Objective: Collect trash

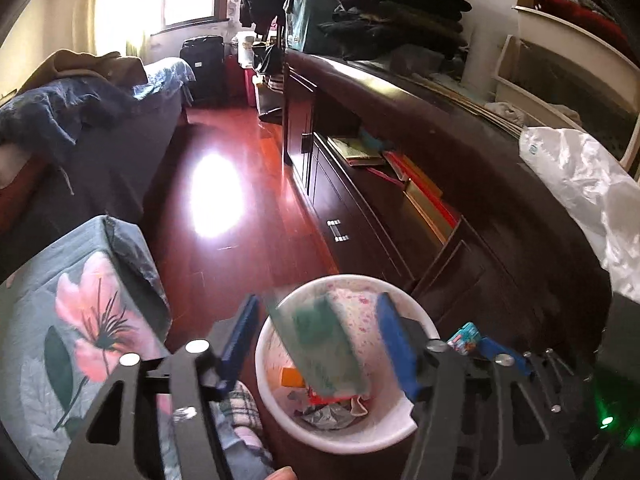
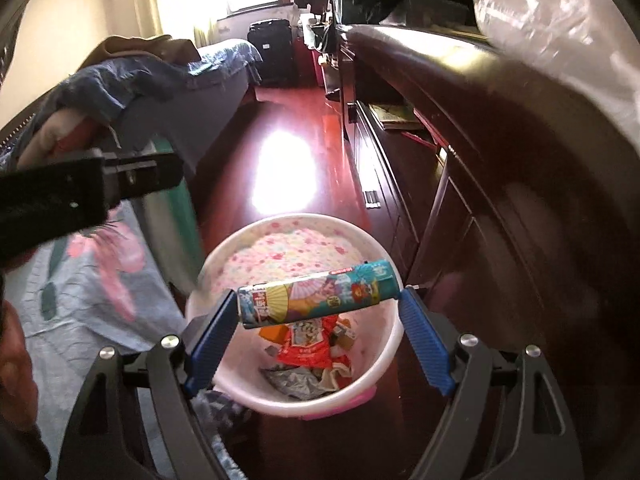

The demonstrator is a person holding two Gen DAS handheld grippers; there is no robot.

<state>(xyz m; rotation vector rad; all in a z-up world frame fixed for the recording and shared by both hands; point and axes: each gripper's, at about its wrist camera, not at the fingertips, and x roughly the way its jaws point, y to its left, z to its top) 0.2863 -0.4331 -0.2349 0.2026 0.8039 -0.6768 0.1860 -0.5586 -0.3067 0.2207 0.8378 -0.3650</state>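
A pink-white trash bin (image 1: 384, 440) (image 2: 384, 356) stands on the red floor beside the bed, with wrappers and paper inside. My left gripper (image 1: 316, 344) is open above it. A blurred green packet (image 1: 320, 352) is between the blue fingers (image 1: 394, 344), loose and tilted into the bin. My right gripper (image 2: 318, 316) holds a colourful printed tube (image 2: 320, 294) crosswise between its blue fingers (image 2: 426, 344), over the bin. The tube also shows in the left wrist view (image 1: 464, 334). The left gripper body shows in the right wrist view (image 2: 80, 196).
A dark wooden cabinet (image 1: 460, 168) with open shelves runs along the right. A white plastic bag (image 1: 580, 184) lies on its top. A bed with a floral cover (image 1: 80, 320) is at the left. A black suitcase (image 1: 202, 64) stands far back.
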